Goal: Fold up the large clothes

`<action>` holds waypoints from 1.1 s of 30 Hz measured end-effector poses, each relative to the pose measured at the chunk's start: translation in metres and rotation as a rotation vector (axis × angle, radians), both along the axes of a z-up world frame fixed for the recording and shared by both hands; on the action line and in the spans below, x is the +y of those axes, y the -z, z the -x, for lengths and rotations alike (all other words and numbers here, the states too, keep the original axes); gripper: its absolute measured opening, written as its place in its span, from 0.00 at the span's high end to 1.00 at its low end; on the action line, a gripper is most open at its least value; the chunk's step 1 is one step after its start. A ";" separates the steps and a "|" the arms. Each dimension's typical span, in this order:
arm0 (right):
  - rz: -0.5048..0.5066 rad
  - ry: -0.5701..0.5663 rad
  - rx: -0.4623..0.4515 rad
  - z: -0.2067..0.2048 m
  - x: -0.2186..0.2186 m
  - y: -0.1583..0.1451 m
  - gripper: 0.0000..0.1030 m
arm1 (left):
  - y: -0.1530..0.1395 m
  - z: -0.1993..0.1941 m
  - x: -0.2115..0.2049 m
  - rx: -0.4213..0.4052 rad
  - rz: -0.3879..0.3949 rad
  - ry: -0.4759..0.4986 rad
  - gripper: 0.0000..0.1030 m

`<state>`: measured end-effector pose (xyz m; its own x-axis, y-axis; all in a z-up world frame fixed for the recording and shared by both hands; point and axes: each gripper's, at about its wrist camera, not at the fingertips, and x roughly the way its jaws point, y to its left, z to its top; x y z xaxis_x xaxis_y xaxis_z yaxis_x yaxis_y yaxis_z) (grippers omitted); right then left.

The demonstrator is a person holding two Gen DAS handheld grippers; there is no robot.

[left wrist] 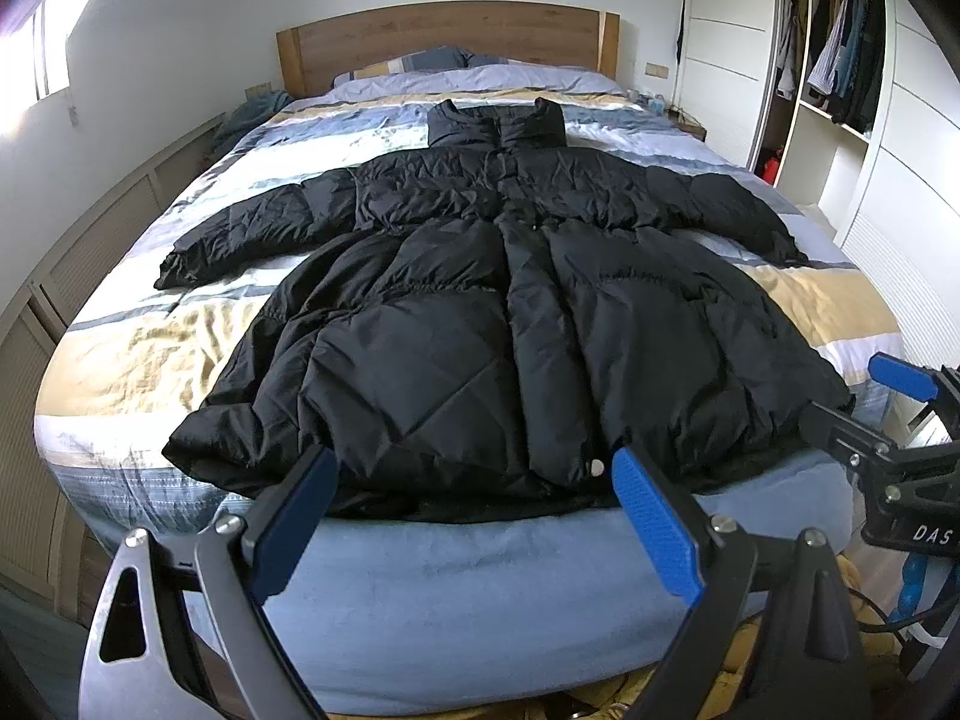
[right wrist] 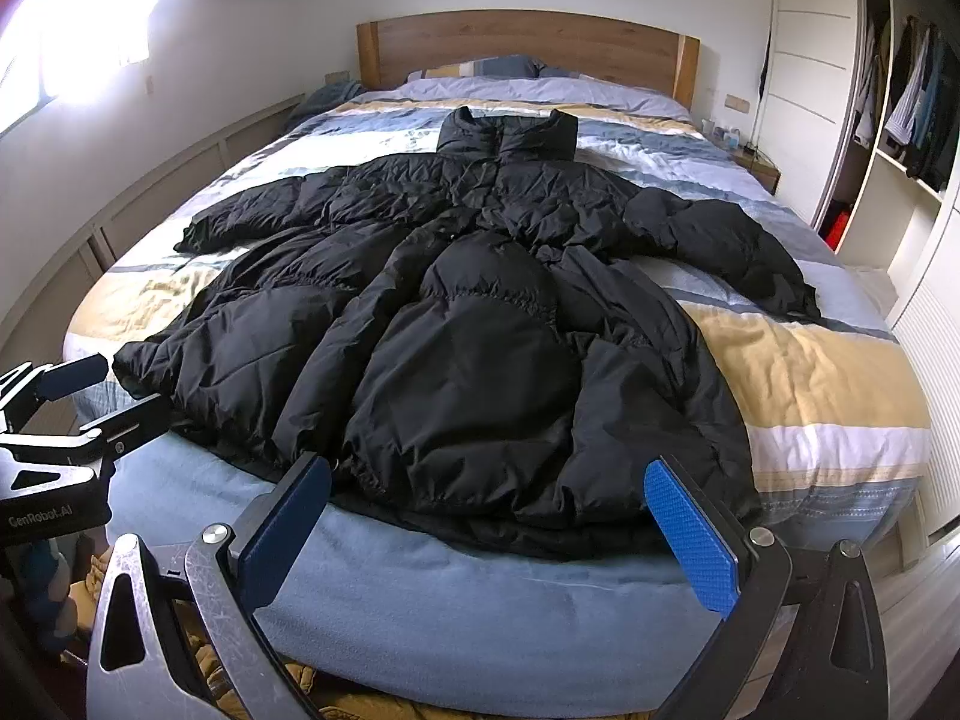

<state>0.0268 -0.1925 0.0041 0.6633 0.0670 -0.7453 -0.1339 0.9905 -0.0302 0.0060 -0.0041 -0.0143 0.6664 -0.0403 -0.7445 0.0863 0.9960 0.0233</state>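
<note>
Bedroom scene, seen from the foot of a bed (left wrist: 810, 312) with a striped blue, white and tan quilt.

At far left, a bright window and low wall panelling. Then the long black puffer coat (left wrist: 480, 324), spread flat and front-up across the quilt: left sleeve (left wrist: 240, 234) stretched outward, collar (left wrist: 498, 123) toward the wooden headboard (left wrist: 444, 36), hem hanging just over the near edge of the bed, right sleeve (left wrist: 744, 210) stretched outward on the other side. At far right, an open wardrobe (left wrist: 840, 78) with hanging clothes.

Low in the foreground, left gripper (left wrist: 474, 516) with blue pads spread wide, nothing between them, hovering just short of the hem. Beside it to the right, right gripper (right wrist: 486, 528), likewise spread wide and empty, near the hem.

Folding apparently not begun: no sleeve turned in, no crease across the body, coat fully laid out. Everything left to do, probably sleeves inward first, then body doubled over.
</note>
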 end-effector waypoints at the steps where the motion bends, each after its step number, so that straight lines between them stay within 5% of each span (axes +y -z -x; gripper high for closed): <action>1: -0.001 0.001 0.000 0.000 0.000 0.000 0.00 | 0.000 0.000 0.000 0.001 -0.001 -0.001 0.09; 33: -0.005 0.004 0.028 -0.007 -0.001 0.009 0.00 | 0.003 -0.005 0.001 0.013 0.000 -0.001 0.09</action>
